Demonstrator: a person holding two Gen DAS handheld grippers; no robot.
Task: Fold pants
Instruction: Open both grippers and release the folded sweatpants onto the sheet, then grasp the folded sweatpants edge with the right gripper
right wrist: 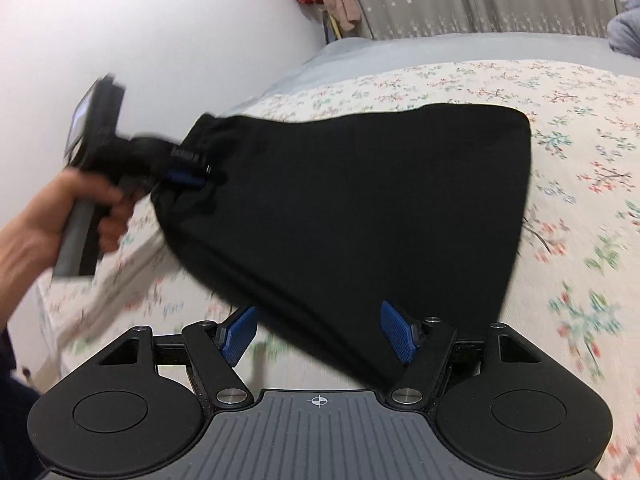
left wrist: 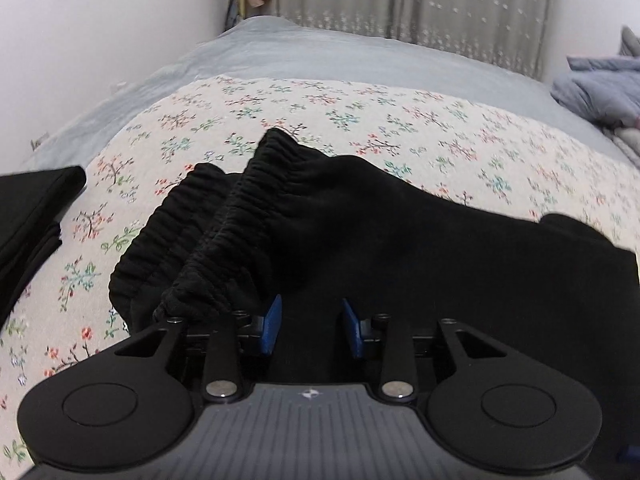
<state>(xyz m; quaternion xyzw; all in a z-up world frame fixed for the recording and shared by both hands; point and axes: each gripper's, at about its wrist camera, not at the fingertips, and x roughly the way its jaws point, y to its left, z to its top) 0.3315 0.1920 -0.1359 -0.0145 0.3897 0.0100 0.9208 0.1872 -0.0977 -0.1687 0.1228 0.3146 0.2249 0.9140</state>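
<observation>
One pair of black pants (right wrist: 352, 200) in work, on the bed's floral sheet (left wrist: 400, 120); partly folded, part of it raised off the sheet at the waistband end. Elastic waistband (left wrist: 224, 232) is gathered and ribbed, bunched just ahead of the left tongs (left wrist: 310, 330).

Handling (judgement): soft knit, light, limp — no stiffness, drapes and sags from any hold point. Not slippery, not fragile. The layers will slide apart unless pinched together. Best hold looks to be the thick waistband edge or a doubled corner, where the pads get bulk to bite.

Left tongs: in the right wrist view, blue pads appear pressed onto the cloth at the waistband end, with the person's left hand (right wrist: 60, 220) on the grip. In its own view the pads stand apart with black fabric between them, so how firm the pinch is I cannot tell.

Right tongs (right wrist: 320, 332): spread wide, holding nothing; the near lower edge of the pants hangs across the gap, over the right-hand pad.

Count — pants in work: 1. Second dark folded garment (left wrist: 32, 208) at the left edge of the bed: 1. Tongs: 2. Grey bedding heap (left wrist: 600, 88) at far right: 1.
</observation>
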